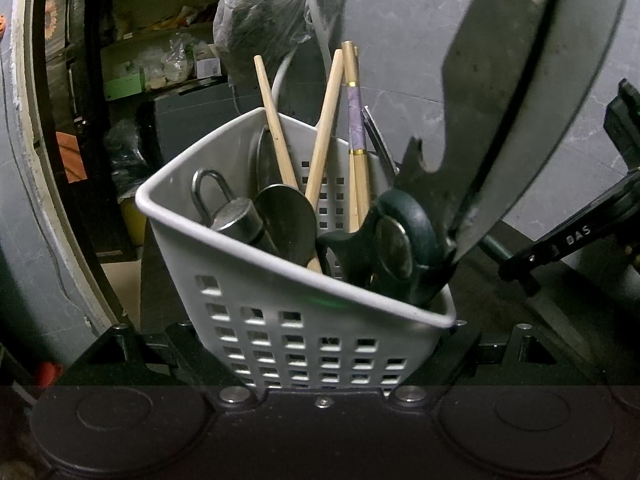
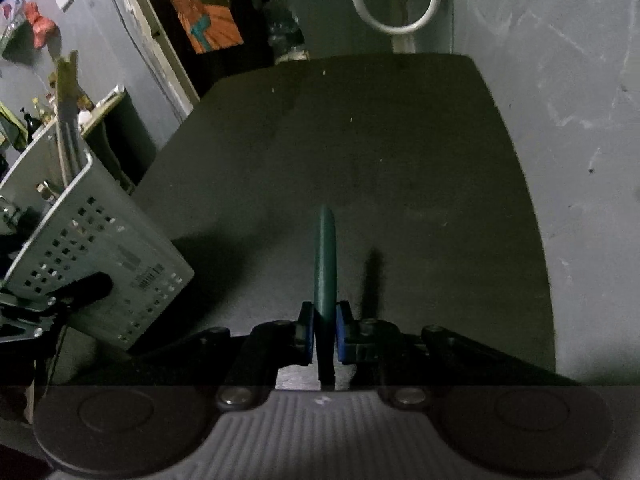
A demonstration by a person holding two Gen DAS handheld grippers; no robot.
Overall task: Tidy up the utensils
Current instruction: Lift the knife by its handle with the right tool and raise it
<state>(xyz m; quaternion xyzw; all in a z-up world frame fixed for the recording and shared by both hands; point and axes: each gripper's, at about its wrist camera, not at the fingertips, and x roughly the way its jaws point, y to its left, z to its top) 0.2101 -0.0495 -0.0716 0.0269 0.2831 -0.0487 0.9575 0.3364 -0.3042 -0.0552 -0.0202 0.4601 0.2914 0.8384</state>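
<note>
1. Right now my left hand-held gripper (image 1: 320, 344) is clamped on the sides of the pale grey perforated plastic utensil basket (image 1: 280, 320), holding it tilted; the basket already carries wooden chopsticks (image 1: 276, 120), a steel spoon (image 1: 286, 220), a metal padlock (image 1: 228, 216) and dark green-handled scissors (image 1: 384, 240).
2. My right hand-held gripper (image 2: 324, 332) is squeezed together on a slim dark green handle (image 2: 325, 256), which sticks forward over the dark tabletop (image 2: 400, 160), well apart from the basket at the left.
3. I judge the step in hand to be carrying this piece to the basket; the next move calls for swinging left and lowering it into a free gap.
4. A large grey blade-like shape (image 1: 516, 80) fills the left view's upper right; whether it belongs to my held piece I cannot tell.
5. The handle's near end is hidden between the pads, and the basket floor is out of sight.
</note>
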